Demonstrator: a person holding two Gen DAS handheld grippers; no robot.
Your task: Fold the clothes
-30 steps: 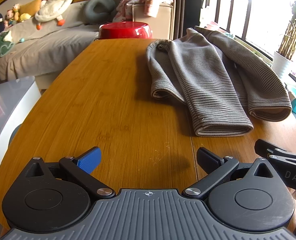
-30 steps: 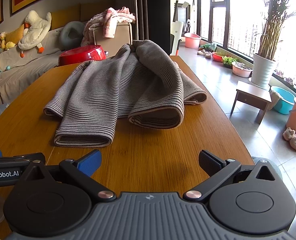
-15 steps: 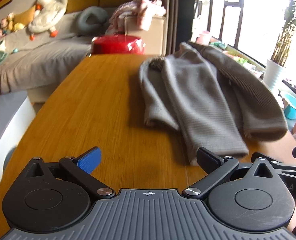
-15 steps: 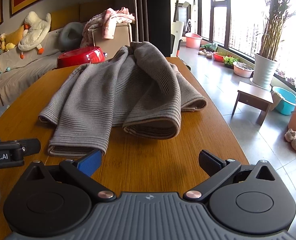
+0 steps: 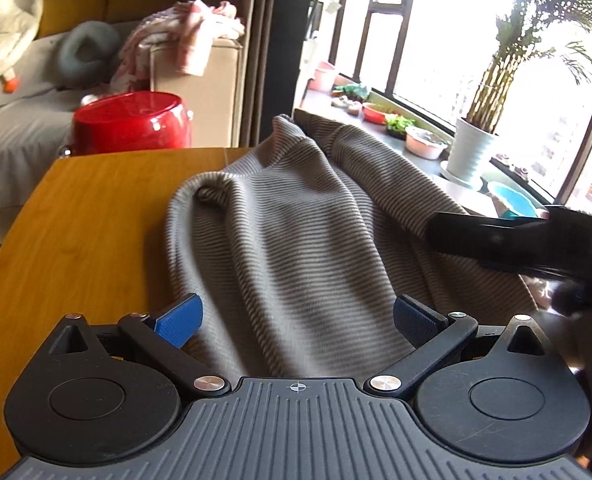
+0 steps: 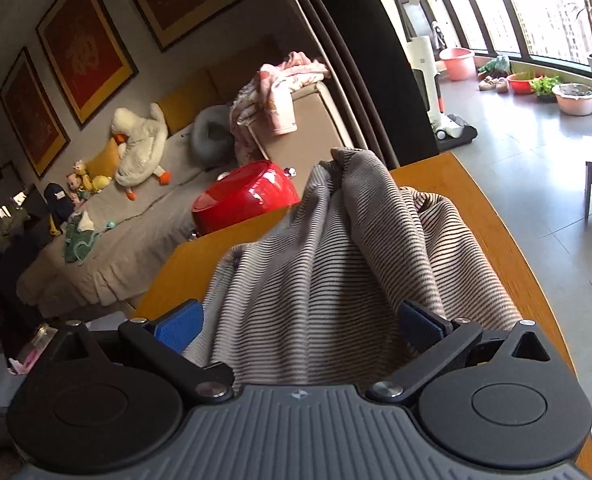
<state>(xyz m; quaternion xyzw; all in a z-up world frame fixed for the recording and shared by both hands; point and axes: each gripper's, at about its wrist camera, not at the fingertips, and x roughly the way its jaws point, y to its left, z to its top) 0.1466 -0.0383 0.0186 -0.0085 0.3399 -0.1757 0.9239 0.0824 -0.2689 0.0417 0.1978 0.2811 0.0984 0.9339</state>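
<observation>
A grey striped sweater [image 5: 296,216] lies rumpled on the wooden table [image 5: 87,216]; it also fills the middle of the right wrist view [image 6: 336,280]. My left gripper [image 5: 298,320] is open, its blue pads on either side of the sweater's near edge. My right gripper [image 6: 300,322] is open too, with the cloth between its pads. The right gripper's black body shows blurred at the right of the left wrist view [image 5: 536,240], over the sweater's right part.
A red pot [image 5: 131,122] stands past the table's far edge, also in the right wrist view [image 6: 247,196]. A sofa [image 6: 135,232] with toys lies beyond. The table's right edge [image 6: 536,280] drops to the floor.
Both grippers have moved forward over the table onto the sweater; its near edge now lies between the fingers of each. The right gripper has tilted. Both stay open.
</observation>
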